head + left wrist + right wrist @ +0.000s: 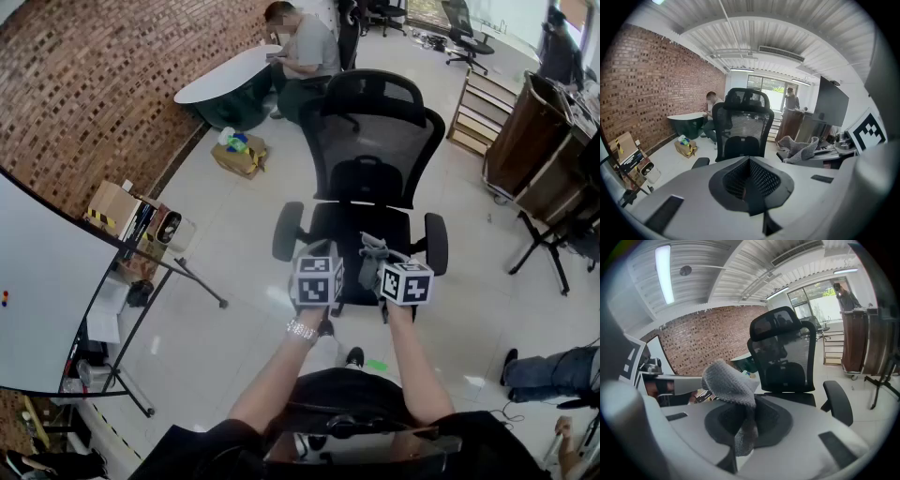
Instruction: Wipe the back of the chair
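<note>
facing a black chair (370, 155) with cloth in hand
gripping a grey cloth (727, 380) in the right gripper (740, 430), jaws pinched shut on it; holding the left gripper (751, 194) just beside, jaws together on nothing. standing before the chair's seat side, mesh back upright, apart from both grippers.

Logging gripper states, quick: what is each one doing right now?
Left gripper: shut, nothing between its jaws.
Right gripper: shut on the grey cloth.
</note>
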Motion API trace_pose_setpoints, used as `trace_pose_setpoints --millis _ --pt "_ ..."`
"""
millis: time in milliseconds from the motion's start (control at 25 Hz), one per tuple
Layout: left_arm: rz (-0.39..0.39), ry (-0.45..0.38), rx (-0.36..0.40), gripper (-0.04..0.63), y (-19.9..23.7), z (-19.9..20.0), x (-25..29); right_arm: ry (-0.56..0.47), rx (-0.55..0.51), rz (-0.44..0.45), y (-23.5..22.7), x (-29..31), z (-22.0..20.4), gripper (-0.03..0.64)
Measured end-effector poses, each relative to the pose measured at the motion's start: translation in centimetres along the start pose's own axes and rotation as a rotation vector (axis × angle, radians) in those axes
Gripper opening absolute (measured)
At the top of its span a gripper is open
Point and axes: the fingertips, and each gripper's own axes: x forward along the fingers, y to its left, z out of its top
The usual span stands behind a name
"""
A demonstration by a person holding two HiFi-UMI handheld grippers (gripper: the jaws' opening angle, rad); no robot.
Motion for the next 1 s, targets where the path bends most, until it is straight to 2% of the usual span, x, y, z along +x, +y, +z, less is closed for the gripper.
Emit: trace_pose_setpoints --millis 400,600,760,880,1000 --pt "-0.070 -0.039 -0.025 0.003 4.2 4.4 6.4 0.026 -0.058 -0.045 0.3 7.5 5.3 0.026" --pt "-0.090 -0.057 -0.041 0.004 5.8 6.4 8.7 0.009 -0.128 -0.011 2.9 10.5 9.3 0.026" --pt "-0.088 -0.057 -0.056 0.003 6.8 7.6 9.6 -0.059 -0.160 -0.058 1.6 12.6 16.6 0.026" --pt "-0.068 -0.067 -0.057 0.003 7.7 8.0 10.1 -0.183 -0.191 -0.120 0.2 13.4 24.5 0.026" --pt "-0.019 -0.077 -0.046 0.003 10.1 9.2 10.5 -0.279 -0.241 -0.124 0.7 16.2 32.4 0.026"
